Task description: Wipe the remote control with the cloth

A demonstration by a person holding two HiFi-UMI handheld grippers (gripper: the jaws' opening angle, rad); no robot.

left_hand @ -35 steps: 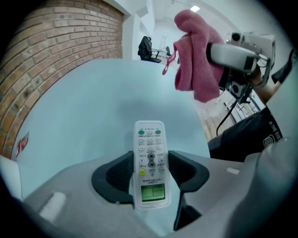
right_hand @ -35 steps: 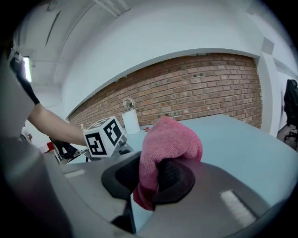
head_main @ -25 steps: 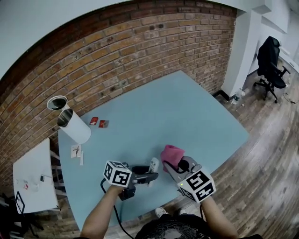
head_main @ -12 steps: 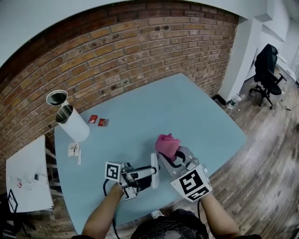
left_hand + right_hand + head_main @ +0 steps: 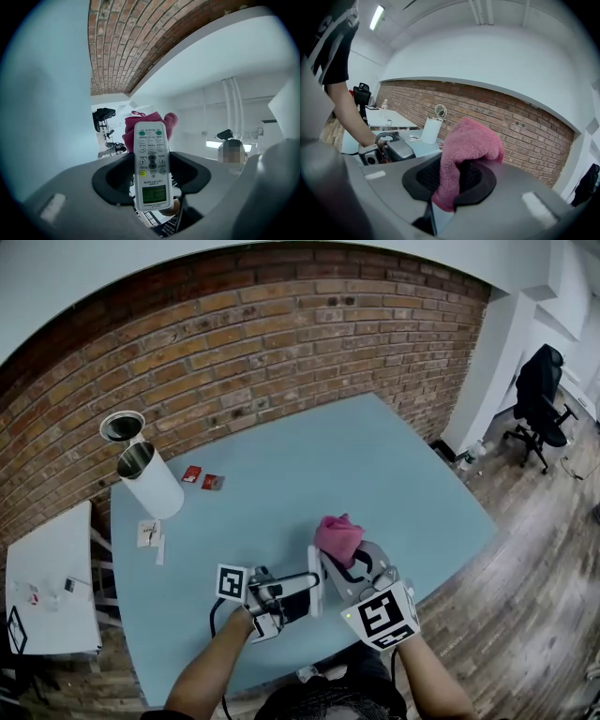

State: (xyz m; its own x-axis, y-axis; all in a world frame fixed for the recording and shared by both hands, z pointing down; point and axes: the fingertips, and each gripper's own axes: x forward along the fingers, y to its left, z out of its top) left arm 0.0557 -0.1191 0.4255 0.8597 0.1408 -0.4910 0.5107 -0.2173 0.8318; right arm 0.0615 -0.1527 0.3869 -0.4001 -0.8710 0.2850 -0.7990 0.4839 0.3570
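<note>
A white remote control (image 5: 151, 164) stands upright between the jaws of my left gripper (image 5: 151, 180), button side facing the camera; the gripper is shut on its lower half. In the head view the remote (image 5: 314, 565) is held above the blue table (image 5: 375, 474) near its front edge by the left gripper (image 5: 305, 589). A pink cloth (image 5: 337, 535) is bunched in my right gripper (image 5: 343, 563), which is shut on it. The cloth (image 5: 468, 150) drapes over the right gripper (image 5: 451, 180). It sits just right of the remote's top and shows behind the remote as a pink cloth (image 5: 140, 123).
A white cylinder (image 5: 150, 486) and a metal tin (image 5: 122, 426) stand at the table's far left, with red packets (image 5: 200, 478) and a paper card (image 5: 150, 535) nearby. A small white side table (image 5: 52, 592) is on the left, an office chair (image 5: 544, 390) far right.
The left gripper has lifted the remote off the table and turned it upright. The right gripper with the cloth has risen and come closer to the remote.
</note>
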